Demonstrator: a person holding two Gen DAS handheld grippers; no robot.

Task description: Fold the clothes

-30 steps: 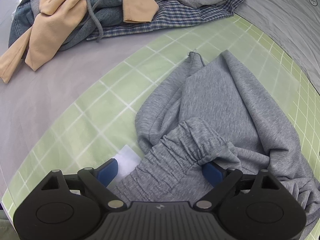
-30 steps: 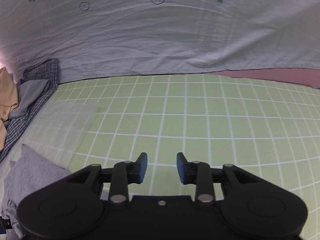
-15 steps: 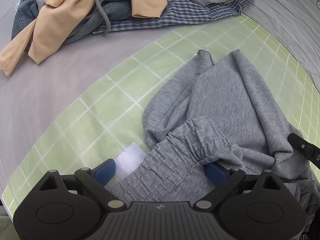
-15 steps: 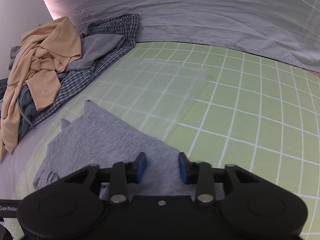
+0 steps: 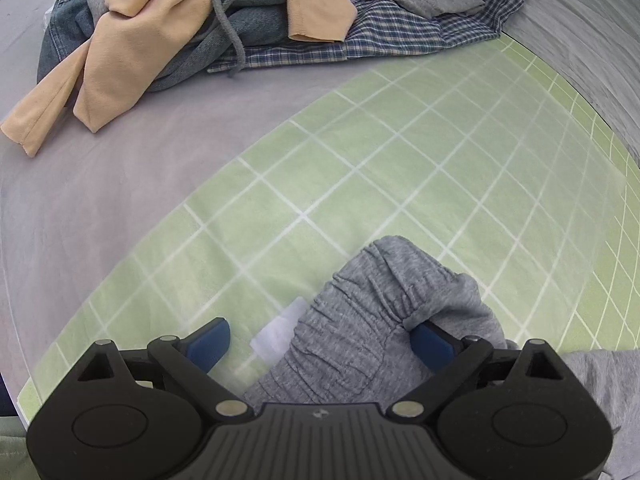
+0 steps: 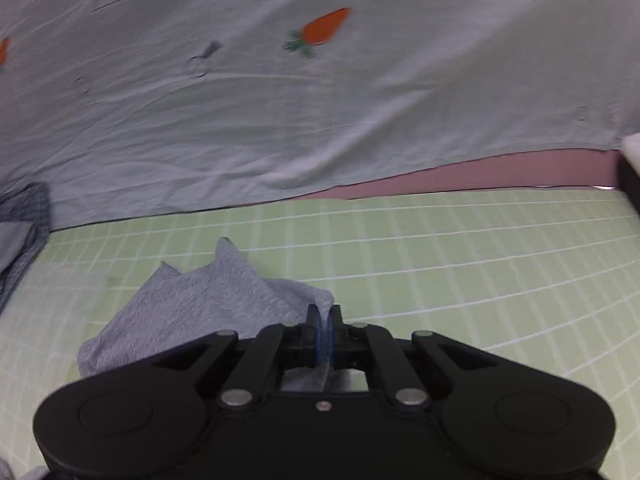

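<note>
Even, soft indoor light, right view motion-blurred (left sharper), fisheye bending, dark corners

Sweatpants (image 5: 376, 320): grey marl knit, soft matt, elastic waistband ribbed and puckered; mat (image 5: 360, 184): smooth matt green with a white grid. Grippers (image 5: 318, 338) (image 6: 324, 334): matt black plastic with bright metal pivot pins and blue, slightly glossy pads (image 5: 208, 340). Pile (image 5: 256, 20): tan fleecy knit, denim, woven plaid; sheet (image 6: 280, 112): thin wrinkled matt cloth.
</note>
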